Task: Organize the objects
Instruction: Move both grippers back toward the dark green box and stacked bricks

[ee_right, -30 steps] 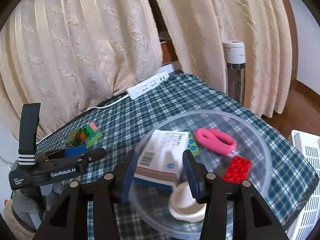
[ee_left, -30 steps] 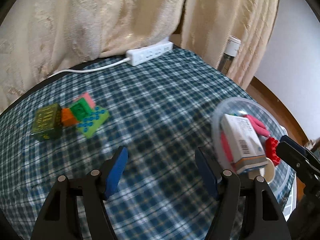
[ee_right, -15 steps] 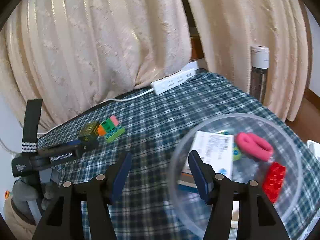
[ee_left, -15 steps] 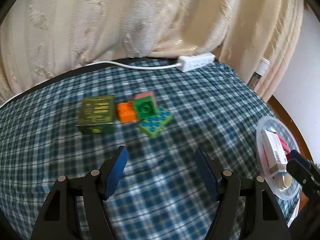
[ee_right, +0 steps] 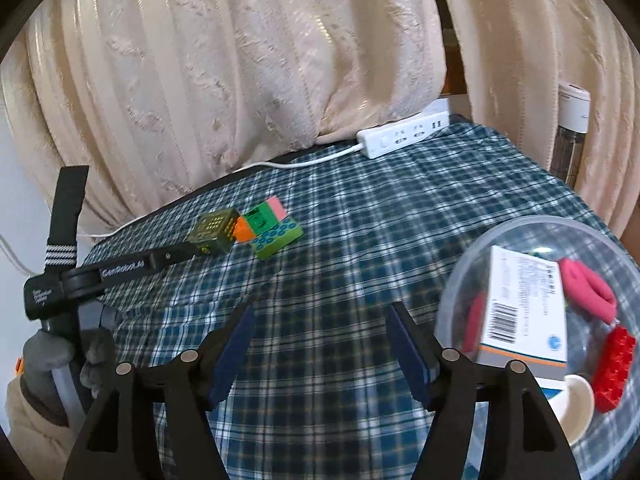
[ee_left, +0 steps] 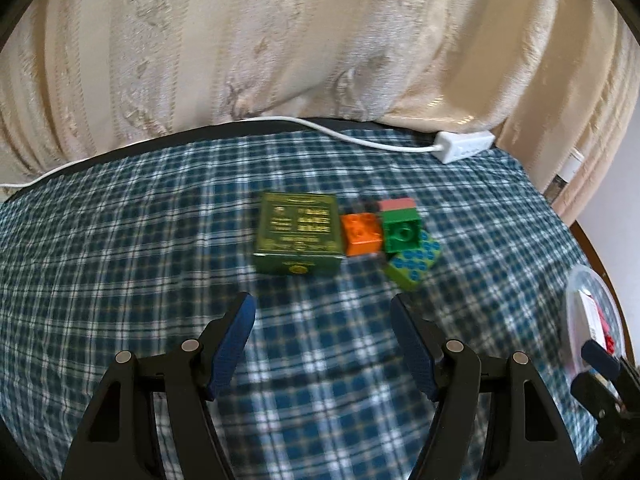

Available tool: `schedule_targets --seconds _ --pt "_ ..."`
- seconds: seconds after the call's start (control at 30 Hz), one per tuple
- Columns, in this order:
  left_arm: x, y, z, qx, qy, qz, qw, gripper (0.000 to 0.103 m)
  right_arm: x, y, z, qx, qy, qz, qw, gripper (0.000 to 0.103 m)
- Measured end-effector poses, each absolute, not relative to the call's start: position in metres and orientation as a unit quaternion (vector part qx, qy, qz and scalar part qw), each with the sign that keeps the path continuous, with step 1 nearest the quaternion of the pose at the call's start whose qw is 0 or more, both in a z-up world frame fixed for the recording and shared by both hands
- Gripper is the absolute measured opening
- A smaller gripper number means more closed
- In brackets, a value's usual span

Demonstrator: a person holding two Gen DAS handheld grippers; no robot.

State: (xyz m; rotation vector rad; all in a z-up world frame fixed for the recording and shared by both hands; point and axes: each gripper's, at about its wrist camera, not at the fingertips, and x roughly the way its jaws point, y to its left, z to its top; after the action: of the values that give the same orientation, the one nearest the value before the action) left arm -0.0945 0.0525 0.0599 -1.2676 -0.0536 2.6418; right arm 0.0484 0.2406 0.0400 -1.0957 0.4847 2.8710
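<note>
On the blue plaid tablecloth (ee_left: 168, 240), ahead of the left gripper (ee_left: 322, 316), a small cluster waits: a dark green printed box (ee_left: 298, 234), an orange brick (ee_left: 362, 234) touching its right side, a green brick (ee_left: 402, 234) with a pink layer behind it, and a light green studded plate (ee_left: 416, 264) partly under that brick. The left gripper's jaws stand wide with only cloth between them. The right gripper (ee_right: 320, 326) hangs over bare cloth beside the clear plastic bowl (ee_right: 460, 280), its jaws opening with nothing between them; the bowl already holds a white carton with a barcode (ee_right: 520, 312), a red brick (ee_right: 614, 364), a pink looped item (ee_right: 586, 286) and a small white cup (ee_right: 576, 404).

The step in hand looks like the left gripper's reach for the next piece to carry to the bowl. The green box is the nearest and sits slightly left of the jaws' midline, so centring the gripper over it first should help. The box looks about as wide as the present opening, so the jaws may need to spread more, or take it across its shorter side. Since the orange brick touches the box, one finger should slip down on the free left side and the other into the seam carefully, or the brick may be nudged. Close only when both pads are low on the box walls, then lift straight up before swinging toward the bowl
</note>
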Motion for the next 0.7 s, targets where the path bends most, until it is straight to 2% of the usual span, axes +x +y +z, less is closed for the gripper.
schedule_targets --seconds 0.3,0.43,0.7 --pt "-0.120 0.047 0.046 -0.441 -0.013 0.893 0.090 0.071 0.034 0.231 0.033 -0.366 0.157 0.917 0.003 0.076" --pt "-0.131 0.051 0.043 -0.440 -0.008 0.894 0.090 0.077 0.028 0.228 0.029 -0.372 0.157 0.915 -0.003 0.076" --pt "-0.153 0.059 0.032 -0.446 0.003 0.891 0.087 0.077 0.012 0.222 0.024 -0.381 0.156 0.911 -0.012 0.077"
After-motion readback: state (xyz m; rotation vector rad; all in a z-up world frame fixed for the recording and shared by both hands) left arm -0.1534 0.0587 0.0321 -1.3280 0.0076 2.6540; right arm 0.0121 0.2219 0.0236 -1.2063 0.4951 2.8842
